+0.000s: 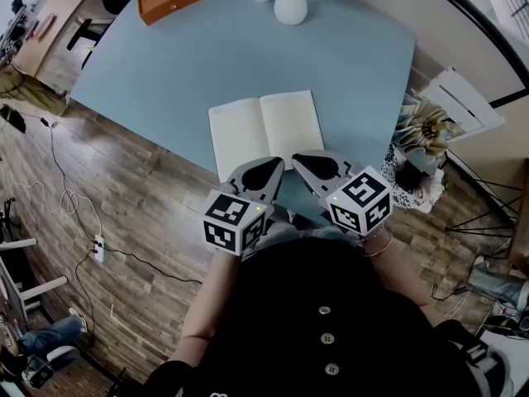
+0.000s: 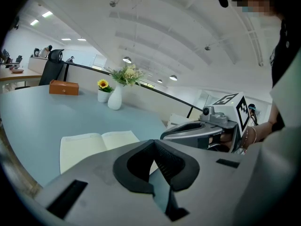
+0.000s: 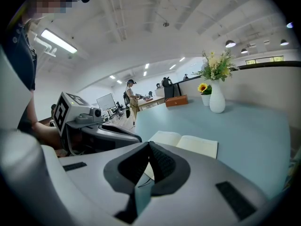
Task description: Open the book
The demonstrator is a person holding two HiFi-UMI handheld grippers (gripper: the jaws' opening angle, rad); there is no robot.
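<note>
Pale blue table on wood-plank floor, white vaulted ceiling, strip light overhead.

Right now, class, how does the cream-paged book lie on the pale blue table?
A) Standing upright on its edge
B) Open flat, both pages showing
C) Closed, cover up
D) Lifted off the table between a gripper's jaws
B: the cream-paged book lies open flat on the pale blue table, with a blank page on each side of its spine.
</note>
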